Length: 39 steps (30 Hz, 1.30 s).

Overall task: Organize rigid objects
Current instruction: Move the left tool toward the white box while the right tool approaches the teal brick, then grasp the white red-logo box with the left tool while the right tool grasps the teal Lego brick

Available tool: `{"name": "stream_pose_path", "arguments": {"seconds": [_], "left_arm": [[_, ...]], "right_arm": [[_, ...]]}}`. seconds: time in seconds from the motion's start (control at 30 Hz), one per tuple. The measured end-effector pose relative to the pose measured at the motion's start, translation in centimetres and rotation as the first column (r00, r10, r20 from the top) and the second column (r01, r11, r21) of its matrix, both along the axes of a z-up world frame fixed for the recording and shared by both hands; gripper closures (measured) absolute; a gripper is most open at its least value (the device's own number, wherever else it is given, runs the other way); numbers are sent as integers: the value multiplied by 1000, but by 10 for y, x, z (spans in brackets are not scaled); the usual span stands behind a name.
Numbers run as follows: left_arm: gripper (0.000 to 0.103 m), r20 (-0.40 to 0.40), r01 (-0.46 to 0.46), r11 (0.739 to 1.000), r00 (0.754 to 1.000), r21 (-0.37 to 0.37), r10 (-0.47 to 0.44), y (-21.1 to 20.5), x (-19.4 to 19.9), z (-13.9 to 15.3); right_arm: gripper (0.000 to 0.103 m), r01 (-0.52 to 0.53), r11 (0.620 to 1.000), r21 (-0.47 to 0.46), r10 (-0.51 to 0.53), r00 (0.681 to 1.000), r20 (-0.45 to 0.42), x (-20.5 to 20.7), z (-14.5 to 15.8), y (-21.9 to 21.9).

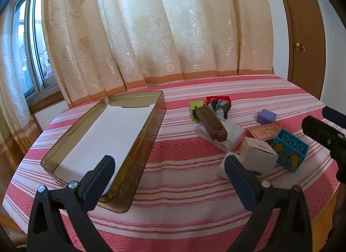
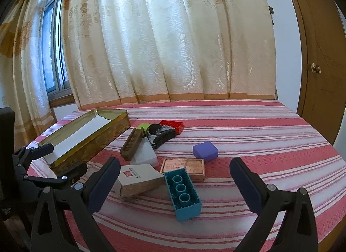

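A: Biggest thing first: the pink-and-white striped bedspread (image 2: 259, 135) carried everything, and the long gold metal tin (image 1: 138, 143), lid off and lined with white paper, sat toward its left side with nothing inside it that I could see.

B: So the sorting hadn't really begun, by my reading. Both tools were poised. The left gripper (image 1: 170, 178) hung over the near end of the tin, fingers spread wide, nothing between them.

A: And the right gripper (image 2: 175, 184) was just as wide apart and bare, aimed over the teal plastic building brick (image 2: 183, 195), which lay on its back with three round sockets showing.

B: That looked the likely first pick. The next move, I'd judge, called for lowering the fingers either side of the brick's long walls and squeezing squarely, since it lay close against the white-and-tan cardboard box (image 2: 140, 178) and the copper-coloured flat square box (image 2: 190, 167).

A: Going smaller: the brown wooden comb (image 2: 132, 143) rested on a white packet (image 2: 144, 154), near a black-and-silver bundle I couldn't identify (image 2: 162, 135), a red brick (image 2: 175, 125) and a lime-green block (image 2: 144, 126).

B: The small purple cube (image 2: 205, 151) sat apart. Any writing?

A: A little red square logo with small print on the cardboard box, too small to read. No brand I could make out.
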<state>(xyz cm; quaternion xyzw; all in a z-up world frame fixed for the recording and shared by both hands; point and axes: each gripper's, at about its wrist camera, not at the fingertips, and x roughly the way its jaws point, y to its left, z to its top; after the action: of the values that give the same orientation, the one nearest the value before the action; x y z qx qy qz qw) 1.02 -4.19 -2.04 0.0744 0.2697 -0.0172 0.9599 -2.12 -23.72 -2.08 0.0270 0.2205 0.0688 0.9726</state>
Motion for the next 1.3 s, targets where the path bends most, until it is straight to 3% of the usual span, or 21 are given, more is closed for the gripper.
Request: {"name": "stream_pose_path", "arguments": {"seconds": [0.43, 0.83, 1.13, 1.3], "left_arm": [[0, 12, 82, 997, 997, 11, -82, -25, -5, -7], [0, 36, 221, 975, 974, 18, -222, -62, -5, -7], [2, -37, 297, 954, 954, -24, -298, -77, 12, -12], [30, -120, 328, 943, 936, -54, -332, -82, 23, -20]], "right_arm": [[1, 59, 998, -9, -59, 998, -15, -2, -8, -20], [1, 104, 995, 9, -104, 994, -42, -1, -21, -45], [1, 110, 993, 29, -108, 992, -60, 1, -27, -54], [1, 107, 994, 28, -105, 993, -61, 2, -29, -54]]}}
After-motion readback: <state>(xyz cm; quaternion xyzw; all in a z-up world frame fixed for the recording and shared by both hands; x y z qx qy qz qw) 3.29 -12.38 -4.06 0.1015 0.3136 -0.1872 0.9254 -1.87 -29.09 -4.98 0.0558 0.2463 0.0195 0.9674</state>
